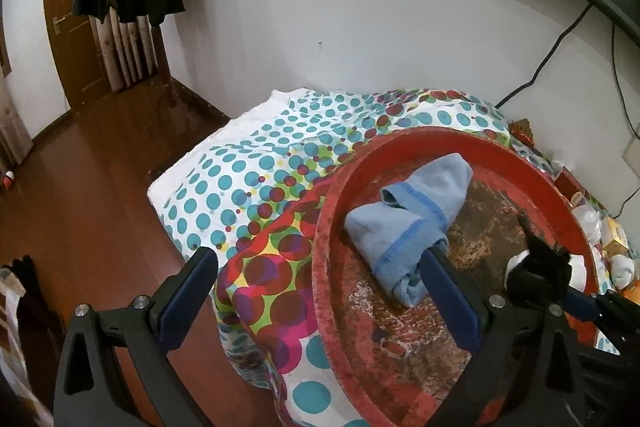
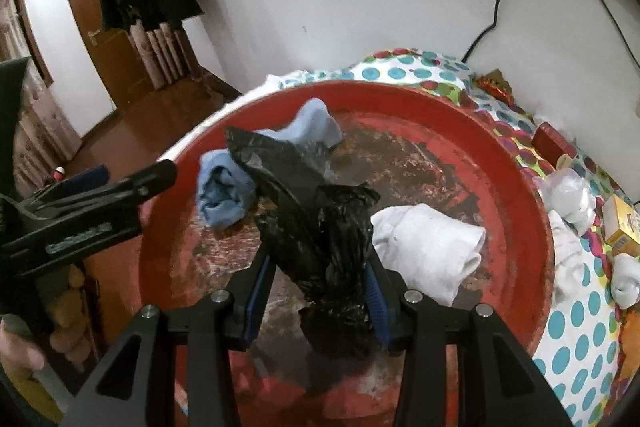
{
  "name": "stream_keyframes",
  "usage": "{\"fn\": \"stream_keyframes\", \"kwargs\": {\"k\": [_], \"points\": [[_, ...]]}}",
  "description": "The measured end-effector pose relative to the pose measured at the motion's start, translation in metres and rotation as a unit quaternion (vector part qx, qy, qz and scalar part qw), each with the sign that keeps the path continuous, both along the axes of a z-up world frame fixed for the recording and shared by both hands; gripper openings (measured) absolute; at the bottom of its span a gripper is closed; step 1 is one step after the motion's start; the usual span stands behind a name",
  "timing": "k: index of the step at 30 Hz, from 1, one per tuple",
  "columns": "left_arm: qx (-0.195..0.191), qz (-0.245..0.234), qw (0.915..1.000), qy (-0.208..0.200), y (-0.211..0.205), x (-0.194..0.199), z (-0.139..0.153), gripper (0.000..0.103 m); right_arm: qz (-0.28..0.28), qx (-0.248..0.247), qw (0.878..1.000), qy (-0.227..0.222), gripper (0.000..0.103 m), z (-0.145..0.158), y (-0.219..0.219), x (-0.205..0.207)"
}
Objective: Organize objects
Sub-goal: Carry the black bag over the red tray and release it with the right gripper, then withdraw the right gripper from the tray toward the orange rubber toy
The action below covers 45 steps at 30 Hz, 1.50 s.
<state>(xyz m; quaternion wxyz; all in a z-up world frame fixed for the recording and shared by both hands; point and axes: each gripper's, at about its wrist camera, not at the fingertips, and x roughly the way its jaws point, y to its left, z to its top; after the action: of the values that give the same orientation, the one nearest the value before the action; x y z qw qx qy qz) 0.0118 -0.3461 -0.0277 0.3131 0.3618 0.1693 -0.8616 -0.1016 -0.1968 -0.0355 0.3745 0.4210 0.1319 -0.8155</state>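
Over worn red basin (image 2: 516, 195), crinkly black bag (image 2: 320, 227)

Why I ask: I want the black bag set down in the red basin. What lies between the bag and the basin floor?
Nothing visible does. The right gripper holds the black bag over bare basin floor, with the blue sock to its left and the white sock to its right.

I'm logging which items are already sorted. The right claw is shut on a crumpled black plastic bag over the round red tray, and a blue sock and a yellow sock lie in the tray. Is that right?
Nearly. The second sock in the round red tray is white, not yellow, as the right wrist view shows. The rest stands: the right claw is shut on the crumpled black plastic bag, and the blue sock lies in the tray.
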Motion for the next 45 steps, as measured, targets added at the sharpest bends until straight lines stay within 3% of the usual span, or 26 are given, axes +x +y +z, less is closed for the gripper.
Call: {"fn": "stream_keyframes", "kwargs": {"k": [2,4,6,14,24,30,37,45], "points": [[-0.001,-0.001,1.0000,-0.003,0.001,-0.002,-0.001,0.101,-0.003,0.007,1.000,0.006,0.051,-0.002,0.001,-0.001],[0.000,-0.004,1.0000,-0.004,0.002,-0.003,-0.002,0.101,-0.008,0.010,1.000,0.019,0.068,-0.001,0.003,0.000],[-0.005,-0.005,0.9999,-0.008,0.005,-0.004,-0.003,0.101,-0.014,0.008,0.999,0.029,0.070,0.001,0.007,0.001],[-0.024,-0.019,0.9993,-0.021,0.015,-0.010,-0.005,0.101,-0.049,-0.011,0.997,0.065,0.071,0.024,0.060,0.007],[-0.051,-0.048,0.9972,-0.027,0.034,-0.018,-0.003,0.101,-0.194,0.026,0.975,0.103,0.071,0.042,0.219,-0.040],[-0.059,-0.060,0.9960,-0.029,0.046,-0.024,-0.004,0.101,-0.234,0.067,0.964,0.103,0.071,0.027,0.288,-0.065],[-0.091,-0.087,0.9909,-0.048,0.069,-0.031,-0.008,0.102,-0.225,0.066,0.968,0.089,0.071,-0.005,0.310,-0.086],[-0.096,-0.142,0.9843,-0.042,0.101,-0.036,-0.005,0.103,-0.189,0.074,0.974,0.099,0.071,-0.025,0.303,-0.099]]}}
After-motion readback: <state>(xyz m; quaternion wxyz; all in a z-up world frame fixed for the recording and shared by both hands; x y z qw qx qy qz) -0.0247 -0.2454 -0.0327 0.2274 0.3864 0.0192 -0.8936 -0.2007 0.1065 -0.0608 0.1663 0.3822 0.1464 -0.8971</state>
